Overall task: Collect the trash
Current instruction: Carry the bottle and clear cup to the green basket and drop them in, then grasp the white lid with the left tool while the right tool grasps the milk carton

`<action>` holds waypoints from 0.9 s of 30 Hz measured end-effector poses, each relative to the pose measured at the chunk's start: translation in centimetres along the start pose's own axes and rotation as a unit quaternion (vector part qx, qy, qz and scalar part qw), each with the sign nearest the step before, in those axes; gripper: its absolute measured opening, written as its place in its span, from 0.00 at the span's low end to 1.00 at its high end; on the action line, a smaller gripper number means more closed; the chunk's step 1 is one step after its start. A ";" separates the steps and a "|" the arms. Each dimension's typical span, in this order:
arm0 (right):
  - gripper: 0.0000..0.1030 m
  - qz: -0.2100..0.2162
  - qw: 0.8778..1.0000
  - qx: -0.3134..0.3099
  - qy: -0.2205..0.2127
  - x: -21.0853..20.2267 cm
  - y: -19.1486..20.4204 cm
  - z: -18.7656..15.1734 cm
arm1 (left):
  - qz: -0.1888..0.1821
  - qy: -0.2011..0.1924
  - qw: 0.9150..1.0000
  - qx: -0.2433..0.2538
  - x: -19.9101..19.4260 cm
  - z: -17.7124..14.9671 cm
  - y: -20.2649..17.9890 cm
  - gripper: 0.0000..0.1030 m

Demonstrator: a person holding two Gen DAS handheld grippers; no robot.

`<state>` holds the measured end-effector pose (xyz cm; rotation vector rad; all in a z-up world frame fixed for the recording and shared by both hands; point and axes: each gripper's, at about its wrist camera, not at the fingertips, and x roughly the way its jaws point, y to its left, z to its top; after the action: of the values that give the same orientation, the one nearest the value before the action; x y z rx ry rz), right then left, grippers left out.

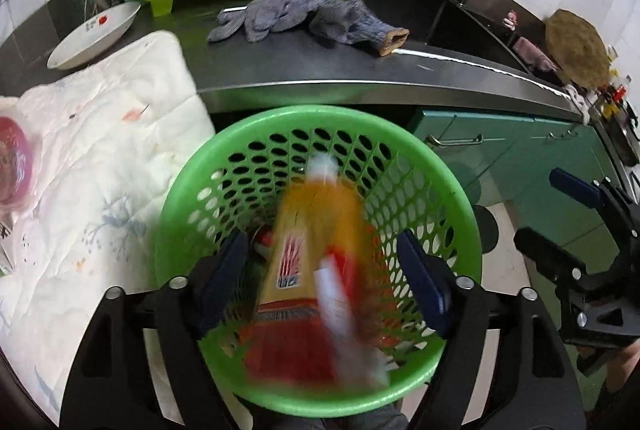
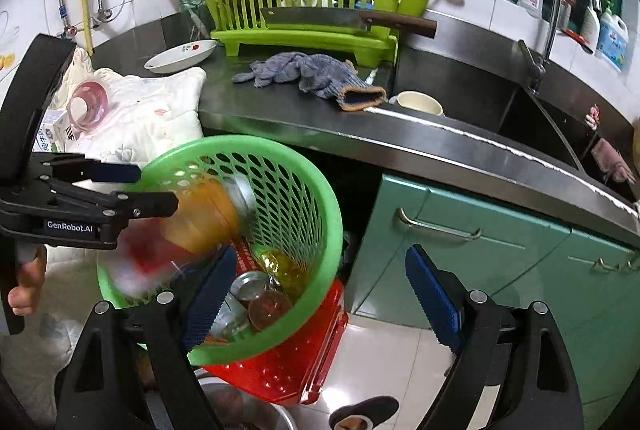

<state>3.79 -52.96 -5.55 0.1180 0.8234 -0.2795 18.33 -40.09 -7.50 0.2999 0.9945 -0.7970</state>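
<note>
**Dropping a bottle into the green basket**

Running across both views, the dark steel surface [image 2: 420, 134] carries a lime dish rack [image 2: 316, 10] with a cleaver [image 2: 320, 19] laid along its front, a grey glove [image 2: 308, 72] and a white bowl [image 2: 180, 56]. Left of it lies a white quilted cloth [image 2: 152, 118] with a pink cup [image 2: 90, 104] tipped on it. A sink [image 2: 540, 118] sits to the right, green cabinets [image 2: 500, 250] below.

The green basket [image 1: 460, 214] stands on the floor just in front of the surface edge, resting partly on a red crate [image 2: 304, 362]. Inside it lie cans [image 2: 260, 294] and other trash, not all clear.

The bottle [image 1: 320, 230], orange with a red label and white cap, is motion-blurred. It sits over the basket mouth, between the left fingers but not touching either.

The left gripper [image 1: 324, 270] hangs above the basket, its fingers spread wide with the bottle loose in the gap. The right gripper [image 2: 320, 294] hovers near the basket's right side, fingers spread, holding nothing; its left finger overlaps the basket in the right wrist view.
</note>
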 end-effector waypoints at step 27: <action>0.85 0.094 0.994 -0.055 -0.003 -0.2 10.0 2.6 | 0.122 -0.048 0.989 -0.073 -12.5 -7.8 14.2 0.81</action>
<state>8.45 -43.89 -3.70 0.0903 0.8135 -0.0570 19.91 -20.20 -2.89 0.2479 0.9001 -0.5088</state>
